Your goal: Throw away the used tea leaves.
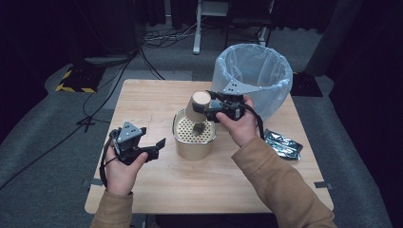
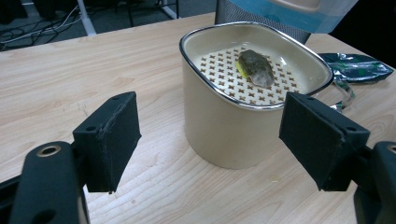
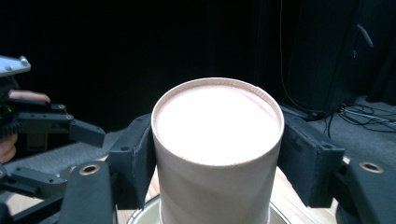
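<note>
Your right gripper (image 1: 207, 108) clamps an upturned tan paper cup (image 1: 198, 105) over the beige perforated strainer tub (image 1: 194, 142), emptying it; your left gripper (image 1: 159, 145) waits unclenched, holding nothing.

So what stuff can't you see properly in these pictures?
- Cup: right gripper view shows its flat bottom; its mouth points down, so any contents stay hidden.
- Lump on the strainer: left gripper view, too blurry to name; in the high view the cup partly covers it.
- Bin: high view, the liner hides the inside.
- Foil packet: high view, print too small to read.
- Left gripper: open, holding nothing.
</note>
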